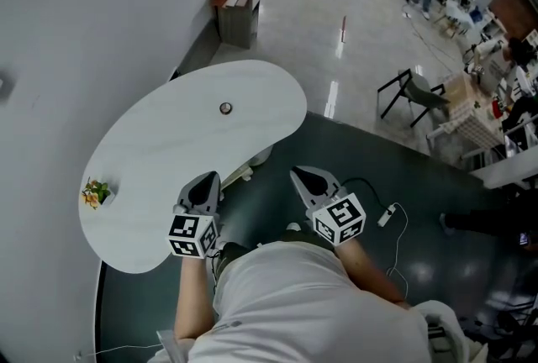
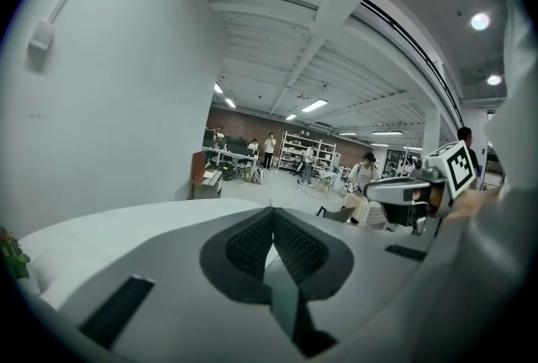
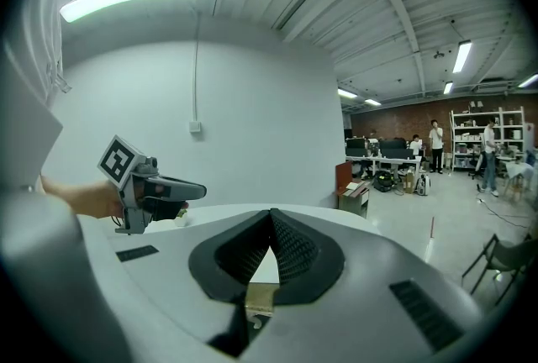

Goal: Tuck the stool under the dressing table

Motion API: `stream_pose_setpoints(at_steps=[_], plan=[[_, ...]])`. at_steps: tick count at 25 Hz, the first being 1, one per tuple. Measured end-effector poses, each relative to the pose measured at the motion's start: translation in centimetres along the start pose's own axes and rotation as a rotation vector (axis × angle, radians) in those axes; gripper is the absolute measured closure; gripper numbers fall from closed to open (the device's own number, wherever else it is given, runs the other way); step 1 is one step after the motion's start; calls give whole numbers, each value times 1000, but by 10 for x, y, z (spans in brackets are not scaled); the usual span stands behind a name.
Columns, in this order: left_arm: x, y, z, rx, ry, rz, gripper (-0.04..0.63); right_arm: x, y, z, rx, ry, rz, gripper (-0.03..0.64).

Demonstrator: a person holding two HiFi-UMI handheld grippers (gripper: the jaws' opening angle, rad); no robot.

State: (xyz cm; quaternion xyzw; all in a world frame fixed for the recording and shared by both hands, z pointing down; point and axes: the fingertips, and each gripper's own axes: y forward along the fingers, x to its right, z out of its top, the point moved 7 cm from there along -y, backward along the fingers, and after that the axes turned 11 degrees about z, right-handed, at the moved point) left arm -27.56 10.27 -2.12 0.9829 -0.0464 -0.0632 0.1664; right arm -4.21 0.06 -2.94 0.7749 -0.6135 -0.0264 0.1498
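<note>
Head view, read as a clock face with 12 at the top. A white, kidney-shaped bench [image 1: 168,151], the dressing table, fills the area from centre out to 9 o'clock, its far side against a pale wall. Its inward-curving edge faces the person, who stands at 6 o'clock on a dark green floor mat [image 1: 403,185].

The stool [image 1: 249,170] shows only as a small white piece poking out from under that curved edge, just right of centre. Most of it is hidden beneath the bench, so it appears to be already largely tucked in, in the hollow shaped to take it.

The left gripper [image 1: 207,181] hovers over the bench's near edge at about 7 o'clock from centre. The right gripper [image 1: 301,178] is held over the mat at about 5 o'clock. Both point forward toward the bench. Each has its jaws together with nothing between them. That fits nudging the stool with closed tips rather than gripping it, or a job nearly done.

A small leafy sprig [image 1: 95,192] lies on the bench at 9 o'clock, out of the way at the far end. A small dark ring [image 1: 225,108] lies near the middle of the top.

Counts: one bench, one stool, two grippers, one sprig, one ring.
</note>
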Motion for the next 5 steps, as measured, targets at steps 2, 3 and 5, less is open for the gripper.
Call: stream_pose_setpoints(at_steps=[2,3,5], plan=[[-2,-1,-1,1,-5,3,592,-1,2,0,-4,-1,3,607],[-3,-2,-1,1,-7,5,592,-1,3,1,-7,-1,6,607],[-5,-2,-1,0,-8,10,592,-1,6,2,-11,-2,13,607]])
